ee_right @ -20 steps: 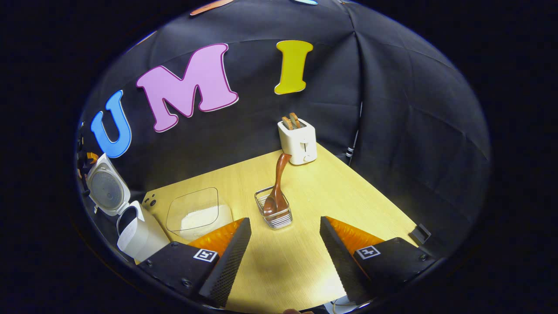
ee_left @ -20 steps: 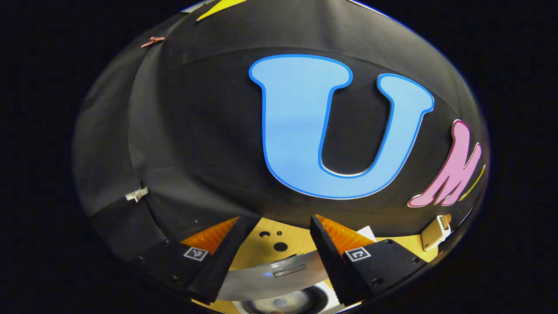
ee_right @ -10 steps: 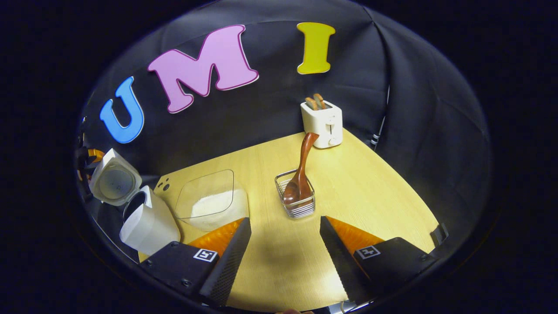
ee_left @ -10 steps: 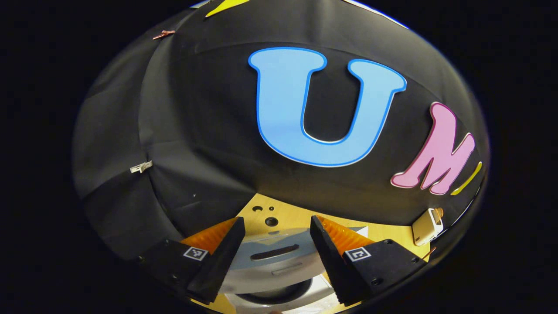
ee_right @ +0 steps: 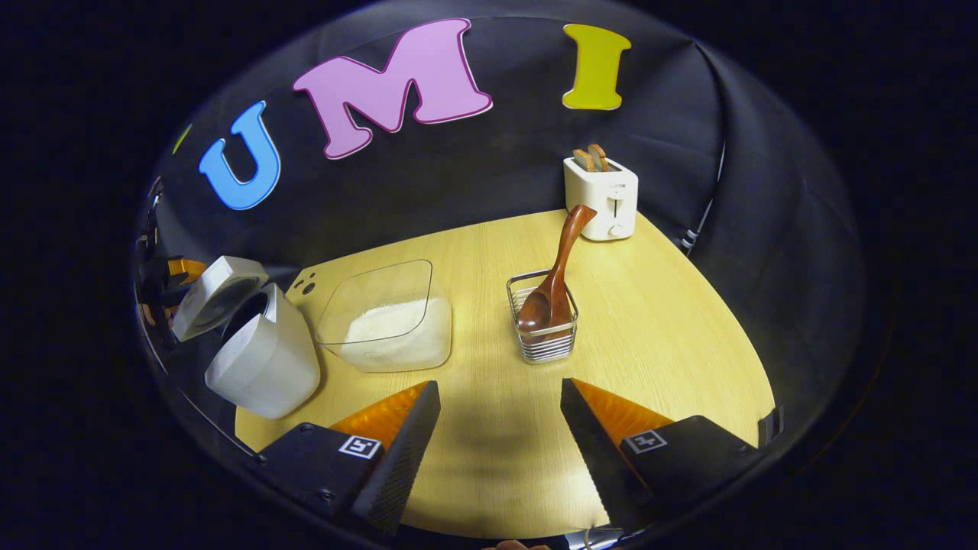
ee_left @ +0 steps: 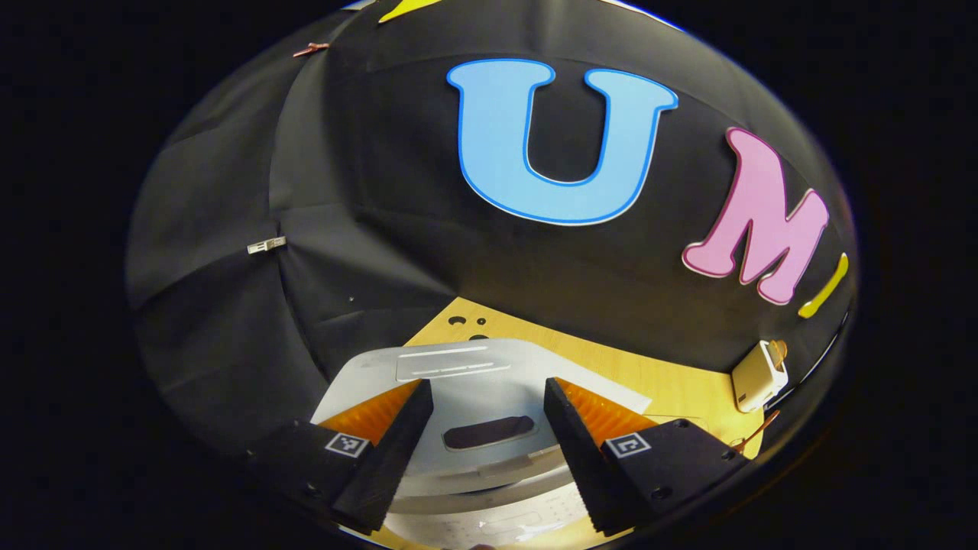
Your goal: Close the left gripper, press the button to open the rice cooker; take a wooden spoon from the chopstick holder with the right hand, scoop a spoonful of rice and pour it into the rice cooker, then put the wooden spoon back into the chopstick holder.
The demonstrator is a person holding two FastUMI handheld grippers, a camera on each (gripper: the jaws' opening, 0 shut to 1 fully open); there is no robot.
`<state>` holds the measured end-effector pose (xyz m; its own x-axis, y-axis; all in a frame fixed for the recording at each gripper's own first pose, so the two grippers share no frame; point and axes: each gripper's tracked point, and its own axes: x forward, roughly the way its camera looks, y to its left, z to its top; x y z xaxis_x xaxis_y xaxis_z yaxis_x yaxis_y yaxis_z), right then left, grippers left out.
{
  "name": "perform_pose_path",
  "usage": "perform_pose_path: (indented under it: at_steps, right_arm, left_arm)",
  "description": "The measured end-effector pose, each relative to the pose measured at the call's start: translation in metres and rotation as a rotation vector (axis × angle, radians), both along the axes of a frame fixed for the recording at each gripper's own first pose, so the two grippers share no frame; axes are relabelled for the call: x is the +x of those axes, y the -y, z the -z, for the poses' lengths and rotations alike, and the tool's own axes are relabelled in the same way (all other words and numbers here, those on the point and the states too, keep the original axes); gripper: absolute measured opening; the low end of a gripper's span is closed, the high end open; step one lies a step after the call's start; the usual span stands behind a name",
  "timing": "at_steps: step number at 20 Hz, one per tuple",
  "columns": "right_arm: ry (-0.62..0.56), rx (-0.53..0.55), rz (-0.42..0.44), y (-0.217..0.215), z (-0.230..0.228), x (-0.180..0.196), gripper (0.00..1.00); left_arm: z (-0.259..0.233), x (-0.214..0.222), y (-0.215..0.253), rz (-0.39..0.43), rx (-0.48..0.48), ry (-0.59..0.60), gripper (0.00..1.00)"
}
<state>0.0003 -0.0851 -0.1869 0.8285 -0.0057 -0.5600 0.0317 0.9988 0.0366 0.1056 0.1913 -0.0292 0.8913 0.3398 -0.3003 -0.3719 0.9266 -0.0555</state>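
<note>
Your left gripper (ee_left: 487,428), jaws spread, hangs over the white rice cooker's (ee_right: 263,359) partly raised lid (ee_left: 474,386); your right gripper (ee_right: 500,431), jaws spread, faces the brown wooden spoon (ee_right: 554,284) in the wire chopstick holder (ee_right: 544,345).

White two-slot toaster on a pale wooden table

The boxy white toaster (ee_right: 601,198) stands upright at the far edge of the light wood-grain tabletop (ee_right: 672,328), against the black cloth wall, with two browned bread slices (ee_right: 592,158) sticking up from its slots.
</note>
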Motion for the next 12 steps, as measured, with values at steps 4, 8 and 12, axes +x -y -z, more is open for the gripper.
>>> perform_pose_path:
  at_steps: [4, 8, 12]
  right_arm:
    - [-0.022, 0.0, -0.046, -0.001, 0.006, -0.001, 0.99]
    - [-0.029, -0.009, -0.086, 0.002, 0.012, -0.003, 0.99]
    - [-0.037, -0.003, -0.096, 0.003, 0.016, -0.004, 0.99]
  left_arm:
    - [0.019, -0.004, 0.005, -0.031, 0.014, 0.015, 0.98]
    - [0.05, -0.008, 0.01, -0.043, 0.057, -0.012, 0.98]
    - [0.086, -0.01, 0.012, -0.066, 0.075, -0.056, 0.98]
